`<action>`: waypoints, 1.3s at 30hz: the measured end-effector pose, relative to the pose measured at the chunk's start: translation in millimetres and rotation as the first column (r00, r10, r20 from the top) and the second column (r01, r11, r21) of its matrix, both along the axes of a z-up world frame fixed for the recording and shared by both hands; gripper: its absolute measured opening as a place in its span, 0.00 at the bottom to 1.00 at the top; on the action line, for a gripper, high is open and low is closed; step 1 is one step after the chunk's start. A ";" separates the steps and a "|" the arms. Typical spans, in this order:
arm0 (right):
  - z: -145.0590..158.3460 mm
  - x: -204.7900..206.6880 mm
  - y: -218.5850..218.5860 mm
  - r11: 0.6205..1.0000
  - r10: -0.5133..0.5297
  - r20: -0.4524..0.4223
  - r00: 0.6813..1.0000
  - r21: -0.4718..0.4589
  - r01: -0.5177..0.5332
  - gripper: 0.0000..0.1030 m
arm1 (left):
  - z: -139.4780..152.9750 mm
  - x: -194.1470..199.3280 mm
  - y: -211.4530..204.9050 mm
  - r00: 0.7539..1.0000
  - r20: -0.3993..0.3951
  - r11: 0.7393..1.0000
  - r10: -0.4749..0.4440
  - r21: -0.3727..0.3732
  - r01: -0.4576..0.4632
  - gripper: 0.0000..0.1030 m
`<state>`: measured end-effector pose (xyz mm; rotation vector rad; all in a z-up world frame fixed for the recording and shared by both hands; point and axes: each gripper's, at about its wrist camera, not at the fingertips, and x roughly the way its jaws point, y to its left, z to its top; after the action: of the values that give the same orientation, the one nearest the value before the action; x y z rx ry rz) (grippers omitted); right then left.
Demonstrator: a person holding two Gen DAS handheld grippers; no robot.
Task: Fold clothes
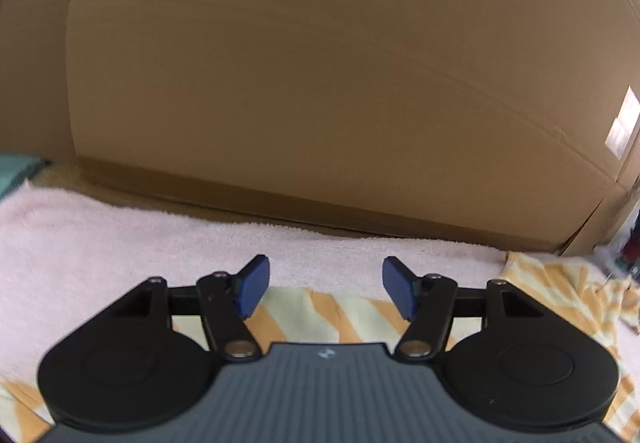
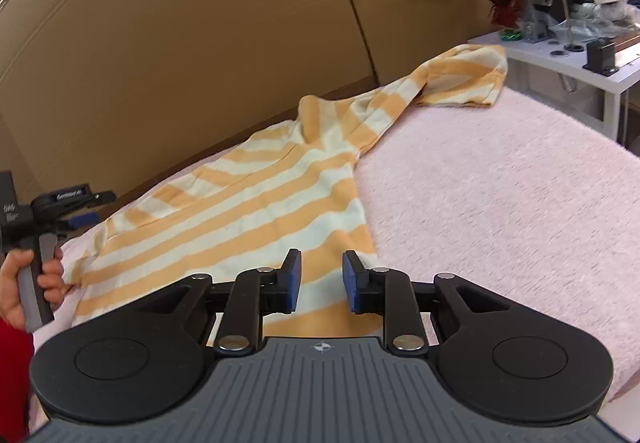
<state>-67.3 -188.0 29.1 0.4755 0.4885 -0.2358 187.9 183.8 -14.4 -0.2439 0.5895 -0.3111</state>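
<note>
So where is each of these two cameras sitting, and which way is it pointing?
Left wrist: mounted on the left gripper, low over the striped shirt, facing the cardboard box; only its own open blue fingers show.
Right wrist: mounted on the right gripper, looking along the shirt toward a white side table; its open fingers, plus the person's hand holding the left gripper, show.
Shared: the shirt, the pink towel and the box.
</note>
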 end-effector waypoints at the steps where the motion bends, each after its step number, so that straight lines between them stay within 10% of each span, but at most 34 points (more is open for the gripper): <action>1: 6.5 7.2 2.9 1.000 0.011 0.012 1.000 -0.016 -0.011 0.27 | -2.0 2.5 2.7 1.000 -0.026 1.000 -0.004 -0.011 0.004 0.62; 11: 26.7 180.0 78.9 0.958 0.281 0.060 0.958 0.040 -0.284 0.35 | -6.3 10.9 4.6 0.997 -0.072 1.000 -0.028 0.007 0.028 0.63; 16: 21.8 232.6 120.2 0.887 0.459 0.051 0.887 -0.096 -0.453 0.35 | -7.4 13.5 -3.6 0.999 -0.045 0.996 -0.023 0.086 0.027 0.62; 19: 7.9 247.6 131.4 0.861 0.475 -0.001 0.880 -0.206 -0.465 0.35 | -2.5 13.4 6.5 0.999 -0.048 0.999 -0.011 0.045 0.013 0.64; 24: -8.8 260.8 100.1 0.858 0.513 0.025 0.858 -0.021 -0.513 0.36 | 0.9 17.7 30.0 0.997 -0.078 0.993 0.012 -0.113 -0.020 0.69; 29: -13.2 261.3 82.5 0.829 0.556 0.004 0.831 0.071 -0.554 0.03 | -1.6 22.1 37.6 0.996 -0.092 0.979 0.006 -0.203 -0.025 0.75; 39: -7.3 246.2 88.2 0.792 0.607 0.068 0.792 0.035 -0.610 0.17 | -0.7 25.0 57.5 0.988 -0.105 0.948 0.114 -0.287 -0.140 0.76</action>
<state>178.9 -99.8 21.8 0.3537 0.5732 0.4201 213.0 241.4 -15.1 -0.5826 0.6099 -0.2633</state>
